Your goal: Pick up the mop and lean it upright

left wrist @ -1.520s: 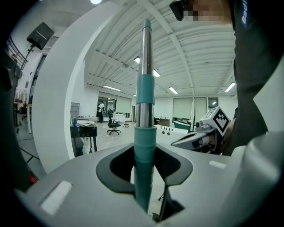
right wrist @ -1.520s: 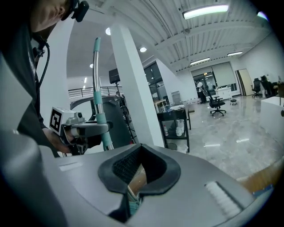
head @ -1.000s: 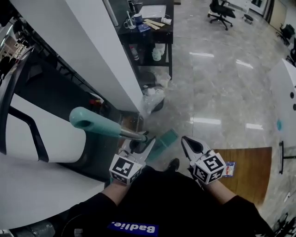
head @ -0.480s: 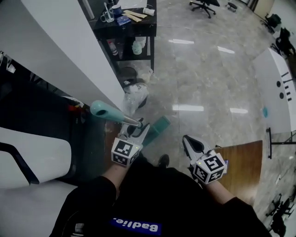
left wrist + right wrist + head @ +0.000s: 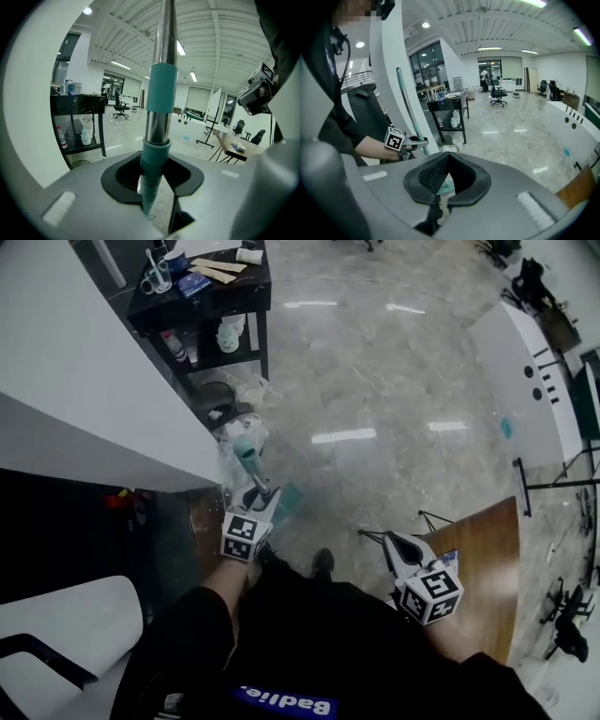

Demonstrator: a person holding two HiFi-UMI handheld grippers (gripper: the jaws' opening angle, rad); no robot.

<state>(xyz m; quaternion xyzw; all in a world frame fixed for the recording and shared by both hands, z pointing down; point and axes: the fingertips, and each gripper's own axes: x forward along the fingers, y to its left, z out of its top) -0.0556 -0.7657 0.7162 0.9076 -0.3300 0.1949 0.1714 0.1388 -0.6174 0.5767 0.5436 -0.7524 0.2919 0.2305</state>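
Mop handle near upright, clamped between the jaws of your left gripper; your right gripper well apart, jaws together, empty.

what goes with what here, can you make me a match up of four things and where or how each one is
Things
1. mop handle
2. right gripper
3. black shelf cart
4. wooden table

Place or state
A. cups on top, bottles on a lower shelf
B. nothing between its jaws
C. clamped in the left gripper
D. brown top, at the right of the head view

Pairs: 1-C, 2-B, 3-A, 4-D
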